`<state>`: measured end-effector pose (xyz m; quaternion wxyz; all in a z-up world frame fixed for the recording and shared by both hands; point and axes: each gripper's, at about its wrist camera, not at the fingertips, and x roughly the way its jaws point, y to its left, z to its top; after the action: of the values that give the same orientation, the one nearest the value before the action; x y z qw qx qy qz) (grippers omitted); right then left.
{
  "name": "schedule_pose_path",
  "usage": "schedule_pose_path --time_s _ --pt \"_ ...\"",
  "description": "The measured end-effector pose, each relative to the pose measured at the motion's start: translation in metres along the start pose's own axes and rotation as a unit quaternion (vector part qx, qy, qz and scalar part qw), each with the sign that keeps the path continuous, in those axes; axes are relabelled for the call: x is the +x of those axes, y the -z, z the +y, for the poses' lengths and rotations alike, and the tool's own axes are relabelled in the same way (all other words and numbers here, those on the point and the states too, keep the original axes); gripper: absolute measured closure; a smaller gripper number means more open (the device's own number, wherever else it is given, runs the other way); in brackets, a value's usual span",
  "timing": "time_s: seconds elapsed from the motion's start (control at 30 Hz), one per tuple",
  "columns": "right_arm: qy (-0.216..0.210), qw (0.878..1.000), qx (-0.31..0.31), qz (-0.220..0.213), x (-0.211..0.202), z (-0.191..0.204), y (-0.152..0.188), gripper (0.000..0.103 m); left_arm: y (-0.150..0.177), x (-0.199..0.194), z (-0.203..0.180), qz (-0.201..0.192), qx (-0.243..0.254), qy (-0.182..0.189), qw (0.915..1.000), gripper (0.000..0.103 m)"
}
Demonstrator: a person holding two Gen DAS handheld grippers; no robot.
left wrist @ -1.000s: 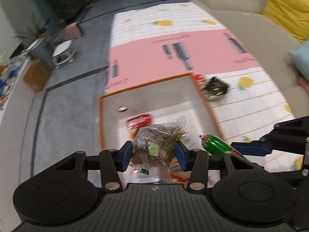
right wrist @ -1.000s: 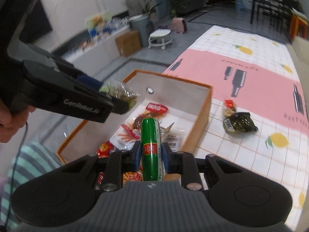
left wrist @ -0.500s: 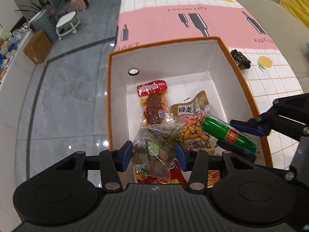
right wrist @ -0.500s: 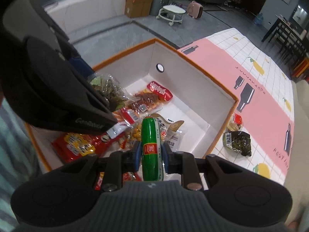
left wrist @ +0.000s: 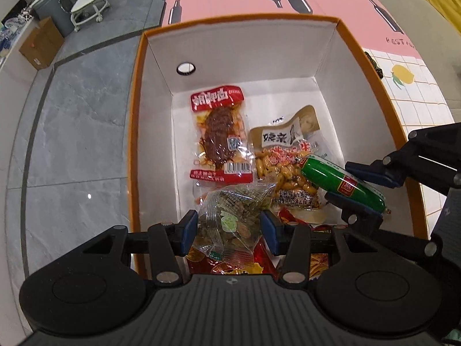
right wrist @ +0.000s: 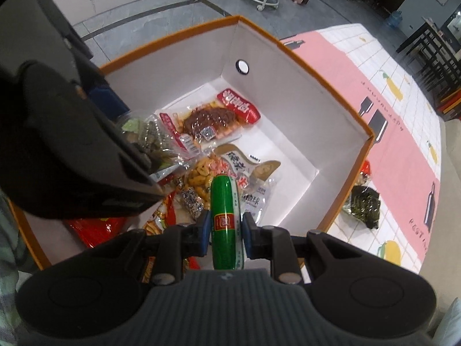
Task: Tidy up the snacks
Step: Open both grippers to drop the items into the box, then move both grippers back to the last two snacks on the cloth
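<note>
An orange-rimmed white box (left wrist: 135,132) holds several snack packs. My left gripper (left wrist: 229,229) is shut on a clear bag of greenish-brown snacks (left wrist: 230,219) and holds it over the box's near end. My right gripper (right wrist: 224,229) is shut on a green sausage stick (right wrist: 226,225), above the box's contents; it also shows in the left wrist view (left wrist: 343,183). In the box lie a red meat pack (left wrist: 220,138), a beige pack (left wrist: 285,135) and a peanut pack (left wrist: 288,176). The box also shows in the right wrist view (right wrist: 331,92).
A dark green snack pack (right wrist: 364,204) and a small red one (right wrist: 366,168) lie on the pink and white cloth (right wrist: 403,150) outside the box's right wall. Grey floor (left wrist: 72,144) lies left of the box. A sofa (left wrist: 426,20) is at the far right.
Both grippers have moved forward and down over the box, each still holding its snack. The box now fills both views.
</note>
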<state>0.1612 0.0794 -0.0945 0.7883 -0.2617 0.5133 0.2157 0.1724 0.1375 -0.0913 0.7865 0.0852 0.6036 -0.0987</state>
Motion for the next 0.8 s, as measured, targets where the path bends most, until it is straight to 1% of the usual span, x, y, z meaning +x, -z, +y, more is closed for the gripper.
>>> schedule_pose_path --time_s 0.1,0.2,0.3,0.37,0.43,0.5,0.57,0.63,0.7,0.8 --pt "-0.003 1.0 0.0 0.007 0.004 -0.001 0.001 0.084 0.0 0.003 0.0 0.008 -0.002 0.006 0.9999 0.049" --pt "-0.005 1.0 -0.001 0.009 0.006 -0.002 0.002 0.083 -0.001 0.002 -0.002 0.011 0.002 0.005 0.9999 0.048" --pt "-0.005 1.0 0.002 0.004 0.004 -0.003 0.003 0.083 -0.001 -0.001 -0.002 0.012 -0.001 0.01 0.9999 0.048" --pt "-0.006 1.0 0.005 -0.004 0.0 -0.004 0.003 0.081 -0.002 -0.004 -0.003 0.009 -0.001 0.009 0.9999 0.047" --pt "-0.013 1.0 0.008 -0.012 -0.003 -0.006 0.002 0.077 -0.002 -0.007 -0.004 0.002 -0.002 0.006 1.0 0.047" --pt "-0.013 1.0 0.006 -0.019 -0.007 -0.006 0.002 0.073 -0.002 -0.012 -0.005 0.001 -0.004 0.011 0.9999 0.046" --pt "-0.013 1.0 0.005 -0.025 -0.011 -0.007 0.001 0.071 -0.003 -0.018 -0.007 -0.003 -0.003 0.003 1.0 0.045" --pt "-0.013 0.999 0.005 -0.032 -0.017 -0.008 0.002 0.064 -0.004 -0.025 -0.008 -0.01 -0.001 -0.002 0.9999 0.038" --pt "-0.01 0.999 0.006 -0.04 -0.023 -0.009 0.003 0.056 -0.007 -0.031 -0.008 -0.018 -0.002 -0.004 0.9998 0.034" --pt "-0.006 0.998 0.01 -0.056 -0.034 -0.014 0.006 0.052 -0.009 -0.041 -0.011 -0.033 -0.002 -0.014 0.9994 0.03"
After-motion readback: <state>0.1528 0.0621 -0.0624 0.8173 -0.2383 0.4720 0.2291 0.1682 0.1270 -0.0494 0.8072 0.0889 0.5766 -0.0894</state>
